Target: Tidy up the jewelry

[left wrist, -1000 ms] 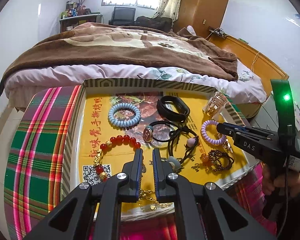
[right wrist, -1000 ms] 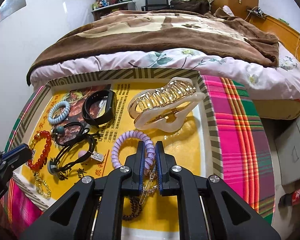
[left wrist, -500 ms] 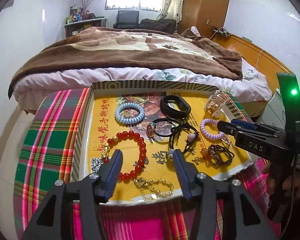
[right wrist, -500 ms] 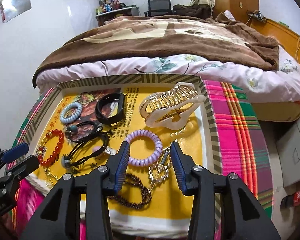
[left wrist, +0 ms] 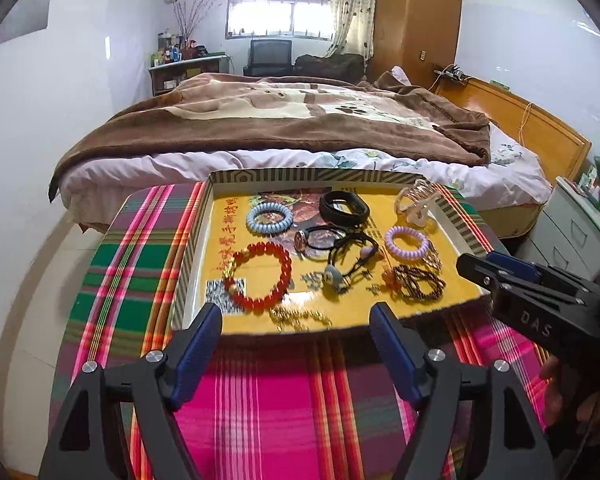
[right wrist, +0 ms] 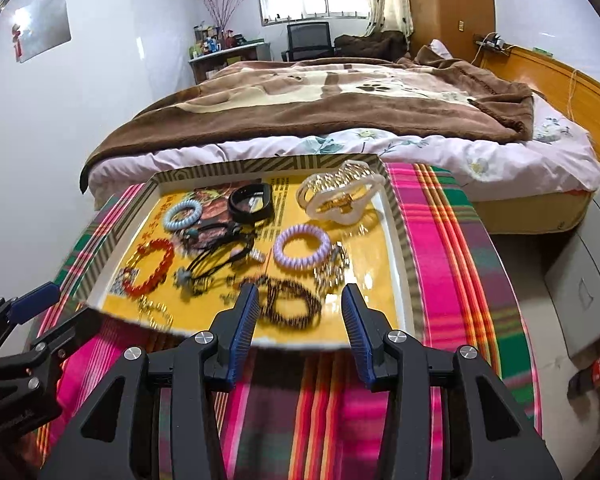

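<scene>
Shallow yellow-floored tray (left wrist: 204,220) on plaid cloth holds, spread flat: red bead bracelet (left wrist: 260,276), blue coil tie (left wrist: 269,218), purple coil tie (left wrist: 406,242), black band (left wrist: 343,206), cream claw clip (right wrist: 340,194), dark beaded bracelet (right wrist: 288,306).

A plaid-covered table (left wrist: 132,280) carries a yellow jewelry tray (left wrist: 204,248).

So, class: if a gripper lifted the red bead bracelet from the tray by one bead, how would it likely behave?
The red bead bracelet is a loop of separate round beads, so it would probably sag rather than hold its circle. The glossy beads look smooth and may slip between fingers. Pushed flat across the tray, it would likely deform and slide.
</scene>
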The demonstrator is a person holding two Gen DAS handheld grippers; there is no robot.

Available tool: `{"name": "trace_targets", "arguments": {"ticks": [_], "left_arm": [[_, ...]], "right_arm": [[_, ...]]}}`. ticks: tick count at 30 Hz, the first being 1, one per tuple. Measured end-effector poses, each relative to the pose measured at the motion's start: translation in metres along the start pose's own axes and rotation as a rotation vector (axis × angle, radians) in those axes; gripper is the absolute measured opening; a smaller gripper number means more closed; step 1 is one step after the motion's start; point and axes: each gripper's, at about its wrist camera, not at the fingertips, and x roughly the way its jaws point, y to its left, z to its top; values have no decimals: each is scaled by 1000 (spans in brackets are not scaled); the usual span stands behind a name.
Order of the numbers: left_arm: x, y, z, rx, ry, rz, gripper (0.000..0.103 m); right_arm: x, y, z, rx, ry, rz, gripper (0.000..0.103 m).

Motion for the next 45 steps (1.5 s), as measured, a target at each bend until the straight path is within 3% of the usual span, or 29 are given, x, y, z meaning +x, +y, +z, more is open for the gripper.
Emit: {"name": "trace_targets", "arguments": {"ticks": [3, 7, 18, 22, 35, 45], "left_arm": [[-6, -3, -9, 1, -2, 26, 76], [-13, -6, -22, -2, -7, 45, 85], [-16, -10, -40, -18, 11, 69, 86], [-13, -11, -45, -12, 29, 100, 86], [-16, -6, -46, -63, 26, 50, 88], [-14, -9, -47, -54, 32, 83, 90]], "right_arm": [[-13, 3, -13, -17, -17, -14, 52], [-23, 8, -30, -32, -21, -19, 52], [-35, 11, -59, -16, -11, -12, 52], [-37, 11, -61, -8, -12, -21, 52], [-41, 13, -65, -3, -12, -19, 52], [-41, 15, -67, -5, -7, -16, 52]]}}
